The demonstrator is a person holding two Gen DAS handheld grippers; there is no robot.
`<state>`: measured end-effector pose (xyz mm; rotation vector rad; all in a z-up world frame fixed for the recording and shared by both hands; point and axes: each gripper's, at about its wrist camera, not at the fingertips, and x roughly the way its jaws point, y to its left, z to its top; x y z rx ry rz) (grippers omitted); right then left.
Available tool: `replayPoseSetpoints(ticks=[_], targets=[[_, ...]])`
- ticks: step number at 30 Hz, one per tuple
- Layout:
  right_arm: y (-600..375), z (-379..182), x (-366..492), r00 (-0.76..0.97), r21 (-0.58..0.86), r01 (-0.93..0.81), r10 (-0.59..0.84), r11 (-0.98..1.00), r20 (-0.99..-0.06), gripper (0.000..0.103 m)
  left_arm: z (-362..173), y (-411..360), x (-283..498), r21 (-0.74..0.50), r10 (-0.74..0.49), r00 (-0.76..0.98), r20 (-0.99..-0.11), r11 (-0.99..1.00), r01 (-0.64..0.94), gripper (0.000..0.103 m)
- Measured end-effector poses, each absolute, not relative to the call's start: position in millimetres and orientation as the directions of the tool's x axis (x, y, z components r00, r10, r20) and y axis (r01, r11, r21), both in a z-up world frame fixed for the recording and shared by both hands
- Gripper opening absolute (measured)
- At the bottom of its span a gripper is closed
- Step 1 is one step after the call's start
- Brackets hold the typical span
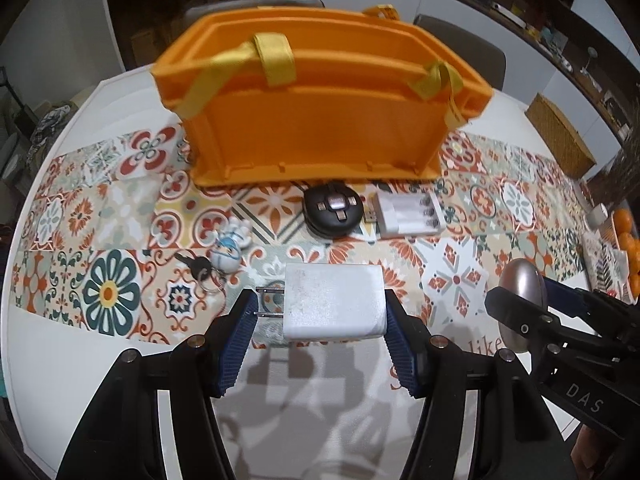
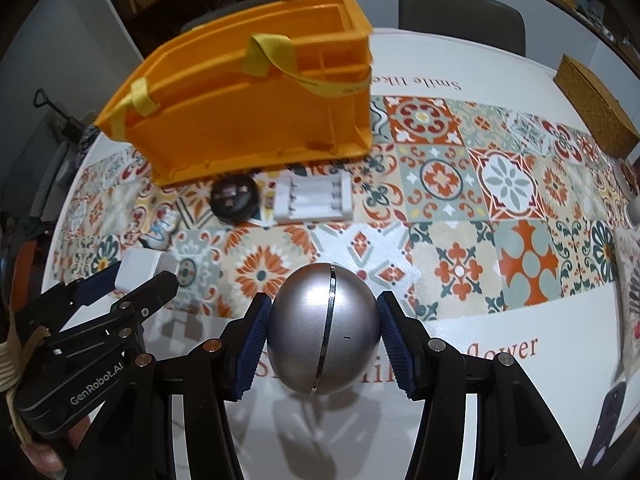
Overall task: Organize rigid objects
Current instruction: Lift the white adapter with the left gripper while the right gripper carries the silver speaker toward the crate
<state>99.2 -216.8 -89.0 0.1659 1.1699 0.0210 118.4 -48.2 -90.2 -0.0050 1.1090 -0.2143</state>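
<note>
Left gripper (image 1: 320,316) clamped charger (image 1: 334,300); right gripper (image 2: 322,334) clamped egg (image 2: 324,328); organizer (image 1: 320,92) looked empty; keys (image 1: 200,270), hub (image 1: 334,208), battery case (image 1: 408,214) remained.

1 orange organizer bag (image 1: 320,92), 1 white wall plug (image 1: 334,304), 1 silver egg-shaped case (image 2: 324,328), 1 black round cable hub (image 1: 333,209), 1 white batt. charger (image 1: 408,214), 1 keychain w/ figure (image 1: 230,248), 2 tongs.
</note>
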Motion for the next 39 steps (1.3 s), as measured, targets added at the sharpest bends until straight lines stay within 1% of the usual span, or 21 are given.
replayPoseSetpoints(ticks=[27,39], targets=[[-191,-26,124,0.541,0.168,-0.008,0.145,0.986,-0.828,0.055,-23,-14,132,-0.117,-0.170,0.575,-0.800,0.985,0.128,0.061],[-186,-8,138,0.574,0.191,-0.013,0.164,0.982,-0.802,0.055,-1,-8,144,-0.126,-0.179,0.611,-0.771,0.984,0.128,0.061]])
